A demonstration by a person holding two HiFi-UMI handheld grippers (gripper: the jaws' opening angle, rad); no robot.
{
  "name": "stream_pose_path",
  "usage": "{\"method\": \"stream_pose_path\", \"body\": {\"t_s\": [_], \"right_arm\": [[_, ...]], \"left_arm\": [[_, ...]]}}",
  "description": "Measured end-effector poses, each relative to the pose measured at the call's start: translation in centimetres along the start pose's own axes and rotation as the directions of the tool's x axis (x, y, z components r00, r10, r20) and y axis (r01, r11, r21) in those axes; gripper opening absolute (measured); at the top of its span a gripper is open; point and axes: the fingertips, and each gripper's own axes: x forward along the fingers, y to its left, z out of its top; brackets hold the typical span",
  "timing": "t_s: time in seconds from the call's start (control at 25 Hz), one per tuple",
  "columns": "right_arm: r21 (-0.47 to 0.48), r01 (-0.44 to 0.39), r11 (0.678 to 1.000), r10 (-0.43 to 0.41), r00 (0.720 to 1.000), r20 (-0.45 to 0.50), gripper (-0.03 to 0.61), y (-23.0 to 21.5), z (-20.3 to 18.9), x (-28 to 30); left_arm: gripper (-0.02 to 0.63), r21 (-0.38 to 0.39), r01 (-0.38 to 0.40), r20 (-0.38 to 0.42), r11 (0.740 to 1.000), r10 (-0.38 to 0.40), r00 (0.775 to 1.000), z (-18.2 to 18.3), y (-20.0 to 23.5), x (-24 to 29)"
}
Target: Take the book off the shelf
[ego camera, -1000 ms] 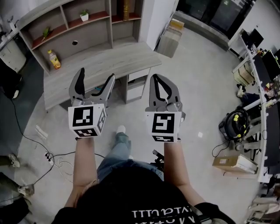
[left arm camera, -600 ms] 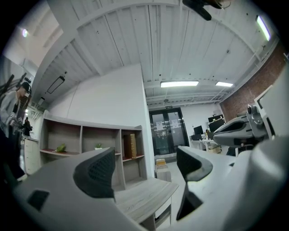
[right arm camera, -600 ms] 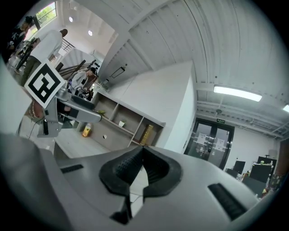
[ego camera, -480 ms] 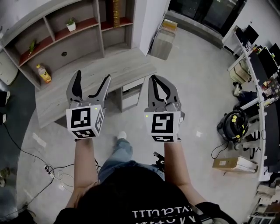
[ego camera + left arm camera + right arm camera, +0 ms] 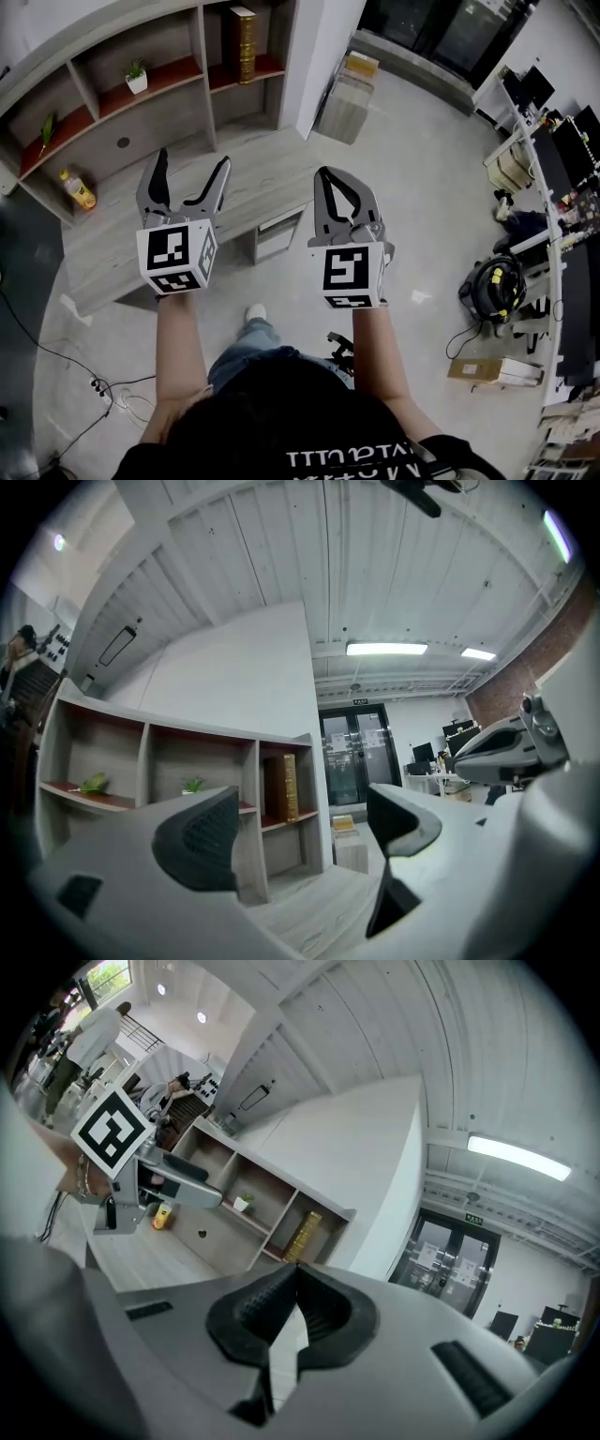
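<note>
A brown book with a gold spine (image 5: pixel 244 42) stands upright on the red shelf board in the right-hand compartment of the grey shelf unit (image 5: pixel 200 37). It also shows as the book (image 5: pixel 284 787) and the book (image 5: pixel 303 1236) in the two gripper views. My left gripper (image 5: pixel 192 161) is held in the air over the desk, well short of the shelf, jaws open and empty (image 5: pixel 300 841). My right gripper (image 5: pixel 324 174) hovers beside it with jaws shut on nothing (image 5: pixel 295 1302).
A grey desk (image 5: pixel 239 187) with a drawer unit stands between me and the shelf. A small potted plant (image 5: pixel 137 77) and a yellow bottle (image 5: pixel 77 190) sit in the compartments to the left. A white pillar (image 5: pixel 323 37) and stacked boxes (image 5: pixel 349 94) are at the right.
The shelf and desk have slid down and closer in the head view, and the whole book now shows. Both grippers keep their pose, left open, right shut.
</note>
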Motion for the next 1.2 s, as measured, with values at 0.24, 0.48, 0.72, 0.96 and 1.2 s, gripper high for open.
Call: {"method": "stream_pose_path", "body": {"t_s": [0.24, 0.48, 0.72, 0.96, 1.2], "right_arm": [[0.004, -0.012, 1.0, 0.012, 1.0, -0.016, 0.015, -1.7, -0.8, 6.7], [0.014, 0.013, 1.0, -0.012, 1.0, -0.028, 0.015, -3.4, -1.6, 12.6], [0.046, 0.024, 0.999, -0.021, 0.998, -0.064, 0.015, -4.4, -3.0, 15.4], [0.062, 0.039, 0.997, -0.034, 0.996, -0.079, 0.015, -5.6, -4.1, 16.7], [0.073, 0.021, 0.997, -0.016, 0.998, -0.063, 0.015, -6.6, -4.9, 19.0]], "left_arm": [[0.423, 0.001, 0.016, 0.001, 1.0, -0.016, 1.0, -0.8, 1.9, 7.1], [0.423, -0.001, 0.046, -0.018, 0.999, -0.046, 0.999, -2.6, 3.5, 13.4], [0.423, 0.008, 0.066, -0.032, 0.998, -0.066, 0.997, -3.6, 3.9, 16.9], [0.423, 0.005, 0.063, -0.034, 0.998, -0.063, 0.997, -4.2, 4.4, 18.4], [0.423, 0.007, 0.043, -0.046, 0.999, -0.043, 0.998, -4.8, 4.4, 20.2]]}}
